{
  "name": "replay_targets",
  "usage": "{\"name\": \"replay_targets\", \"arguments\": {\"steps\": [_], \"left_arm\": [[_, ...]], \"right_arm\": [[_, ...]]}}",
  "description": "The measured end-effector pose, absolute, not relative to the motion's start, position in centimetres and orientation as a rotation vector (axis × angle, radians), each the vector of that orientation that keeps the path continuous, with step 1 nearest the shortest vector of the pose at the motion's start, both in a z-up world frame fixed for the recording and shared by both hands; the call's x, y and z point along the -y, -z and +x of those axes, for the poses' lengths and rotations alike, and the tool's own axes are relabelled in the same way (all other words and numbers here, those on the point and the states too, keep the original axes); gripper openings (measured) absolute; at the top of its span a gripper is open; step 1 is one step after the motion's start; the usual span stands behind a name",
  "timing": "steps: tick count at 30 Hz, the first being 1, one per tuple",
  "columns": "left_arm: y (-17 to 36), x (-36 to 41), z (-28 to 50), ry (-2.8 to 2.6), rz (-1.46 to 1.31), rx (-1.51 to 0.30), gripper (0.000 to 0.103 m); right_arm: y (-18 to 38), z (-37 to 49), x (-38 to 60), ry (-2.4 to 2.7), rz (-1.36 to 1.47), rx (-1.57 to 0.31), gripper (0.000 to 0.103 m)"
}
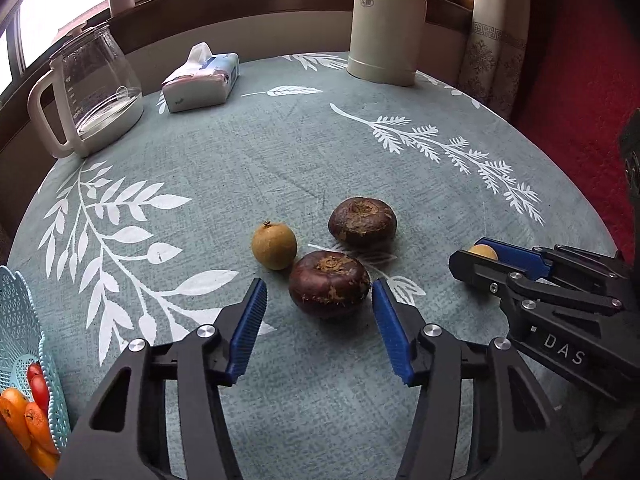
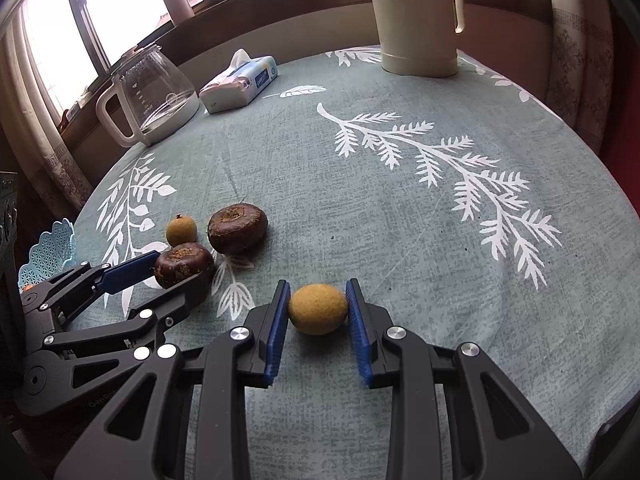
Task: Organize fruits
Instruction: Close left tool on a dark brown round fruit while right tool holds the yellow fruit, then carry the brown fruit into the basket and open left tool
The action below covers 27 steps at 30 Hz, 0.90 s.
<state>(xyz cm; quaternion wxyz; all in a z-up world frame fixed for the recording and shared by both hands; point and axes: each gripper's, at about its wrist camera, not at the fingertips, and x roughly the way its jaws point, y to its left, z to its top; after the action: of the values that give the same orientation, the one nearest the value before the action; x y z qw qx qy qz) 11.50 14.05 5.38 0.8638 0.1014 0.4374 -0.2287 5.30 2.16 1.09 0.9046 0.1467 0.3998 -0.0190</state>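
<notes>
Two dark brown round fruits lie on the teal tablecloth: a near one (image 1: 328, 284) (image 2: 184, 264) and a far one (image 1: 362, 220) (image 2: 238, 228). A small tan fruit (image 1: 274, 246) (image 2: 181, 231) sits just left of them. My left gripper (image 1: 319, 286) (image 2: 180, 268) is open, its blue pads on either side of the near dark fruit, with a gap on the left. My right gripper (image 2: 318, 286) (image 1: 468, 250) has both pads touching a yellow fruit (image 2: 318, 309) (image 1: 484, 251) that rests on the cloth.
A light blue lattice basket (image 1: 24, 320) (image 2: 52, 248) holding oranges and red fruits stands at the near left. At the back are a glass kettle (image 1: 96, 92), a tissue pack (image 1: 202, 80) and a cream thermos jug (image 1: 386, 28). The round table's edge (image 1: 560, 152) curves down the right.
</notes>
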Motion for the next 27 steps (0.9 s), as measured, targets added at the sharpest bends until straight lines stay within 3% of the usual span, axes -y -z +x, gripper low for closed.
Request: {"name": "replay_targets", "arguments": {"steps": [3, 6, 27], "left_arm": [[-5.1, -13.6, 11.6, 0.484, 0.212, -0.919, 0.046], [-5.2, -13.8, 11.6, 0.483, 0.193, -0.911, 0.043], [-9.9, -17.3, 6.4, 0.399, 0.164, -0.762, 0.043]], "right_arm": [[-1.1, 5.3, -2.1, 0.039, 0.303, -0.826, 0.029], [-1.1, 5.3, -2.1, 0.039, 0.304, -0.826, 0.029], [-3.1, 3.5, -3.7, 0.009, 0.247, -0.738, 0.029]]}}
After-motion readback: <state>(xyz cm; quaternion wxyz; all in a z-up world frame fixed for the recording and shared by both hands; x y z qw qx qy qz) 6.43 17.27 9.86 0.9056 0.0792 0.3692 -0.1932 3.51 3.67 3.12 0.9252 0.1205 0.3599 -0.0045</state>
